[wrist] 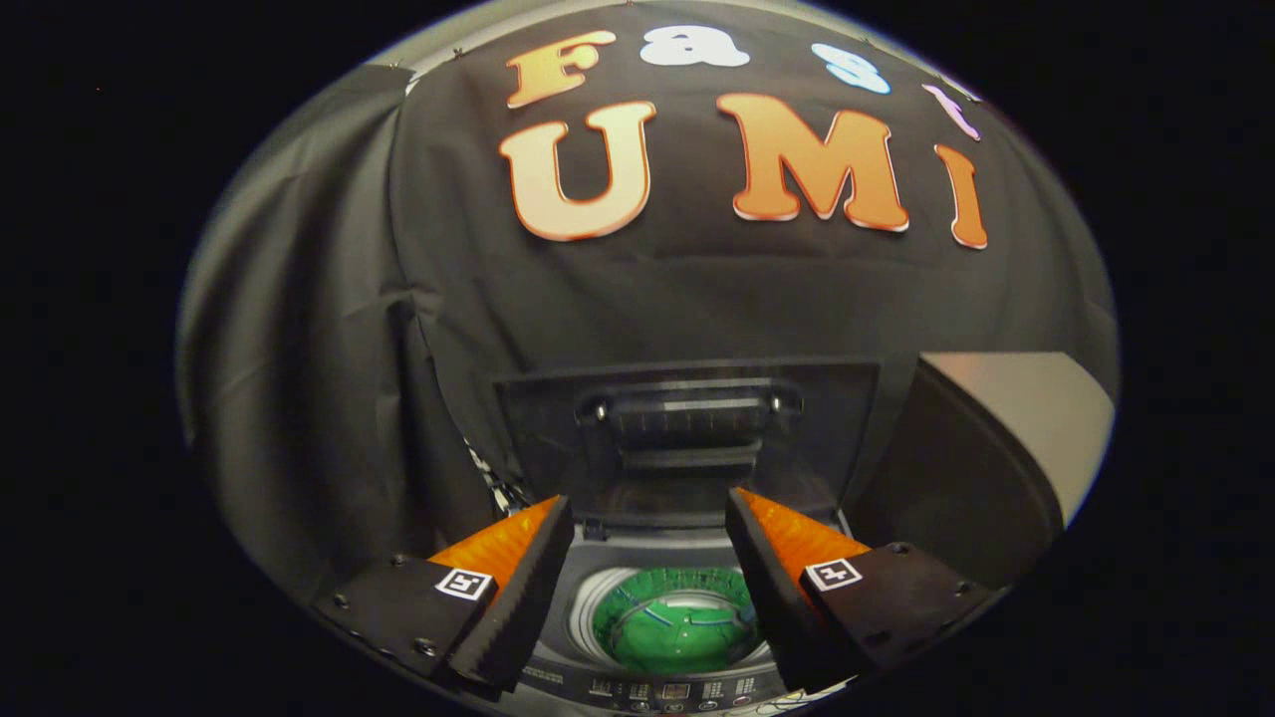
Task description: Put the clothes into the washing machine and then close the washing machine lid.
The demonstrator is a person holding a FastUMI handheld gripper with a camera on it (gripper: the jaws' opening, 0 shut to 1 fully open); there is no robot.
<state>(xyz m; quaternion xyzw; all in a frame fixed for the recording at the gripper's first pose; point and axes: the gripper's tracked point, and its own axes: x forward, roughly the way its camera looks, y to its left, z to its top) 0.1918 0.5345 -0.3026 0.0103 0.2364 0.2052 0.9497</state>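
A top-loading washing machine [647,558] stands below and just ahead of my fingers. Its dark lid [687,428] is raised upright at the back, with a handle near its top. Down in the round drum lies a green garment [677,622], seen between the two fingers. My gripper [649,508] hovers above the drum opening, open, with nothing between its fingers. The control panel [667,689] runs along the machine's near edge.
A grey box-like object with a pale top [996,448] stands right of the machine, close to the raised lid. Black cloth hangs behind and to the left.
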